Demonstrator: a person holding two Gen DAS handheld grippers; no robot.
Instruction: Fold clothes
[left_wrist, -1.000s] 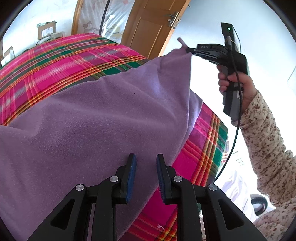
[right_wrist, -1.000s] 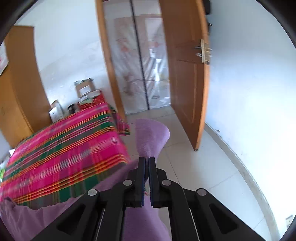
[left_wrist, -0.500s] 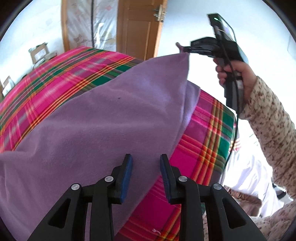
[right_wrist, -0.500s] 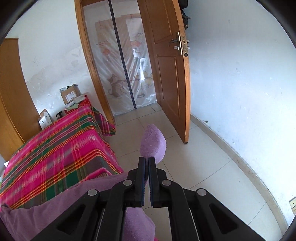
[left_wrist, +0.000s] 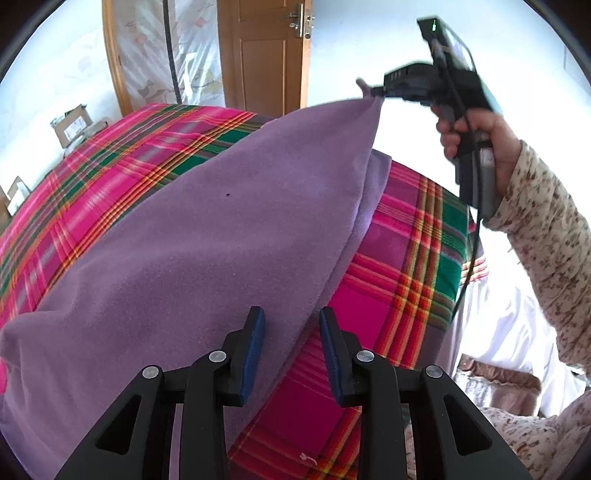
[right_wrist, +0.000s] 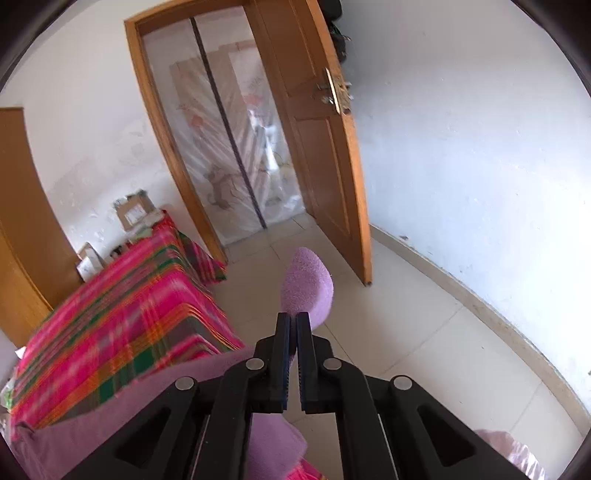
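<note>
A purple fleece garment (left_wrist: 207, 251) is stretched over the pink plaid bed (left_wrist: 110, 162). One corner is lifted high at the upper right, where my right gripper (left_wrist: 376, 90) is shut on it, held by a hand in a floral sleeve. My left gripper (left_wrist: 291, 328) stands open low over the garment's near edge, which runs between its blue pads without being pinched. In the right wrist view, my right gripper (right_wrist: 292, 321) pinches the purple corner (right_wrist: 306, 288), which sticks up past the fingertips.
The plaid bed (right_wrist: 122, 325) fills the left. An open wooden door (right_wrist: 325, 162) and a curtained doorway stand beyond it, with tiled floor (right_wrist: 424, 350) to the right. Cardboard boxes (right_wrist: 133, 210) sit at the far end. White cloth (left_wrist: 509, 332) hangs at the right.
My right gripper has lifted the purple corner higher and further right, pulling the fabric taut. My left gripper's fingers have spread a little wider over the near edge.
</note>
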